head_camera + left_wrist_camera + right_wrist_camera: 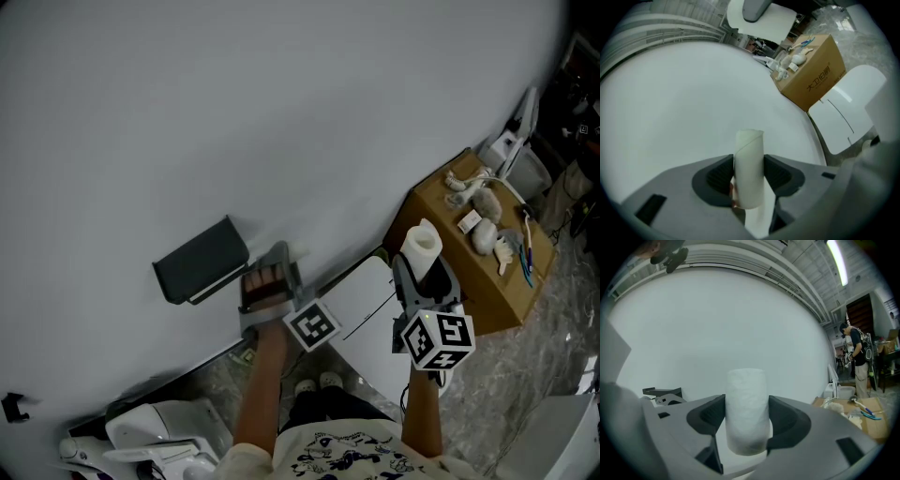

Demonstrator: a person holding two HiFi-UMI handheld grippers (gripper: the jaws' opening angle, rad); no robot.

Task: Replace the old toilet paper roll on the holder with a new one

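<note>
A dark toilet paper holder (202, 261) is fixed on the white wall. My left gripper (265, 274) is just right of it, shut on the old roll, a bare pale cardboard tube (749, 168) that stands upright between the jaws of the left gripper (749, 180). In the head view the tube is hard to make out. My right gripper (424, 270) is further right and away from the holder. It is shut on a new white toilet paper roll (422, 246), which fills the gap between its jaws in the right gripper (747, 420) view as a soft white roll (747, 411).
A cardboard box (483, 281) with small items on top stands at the right by the wall. A white flat panel (367, 314) lies between box and holder. A white toilet (155, 436) is at lower left. A person (858, 359) stands far right.
</note>
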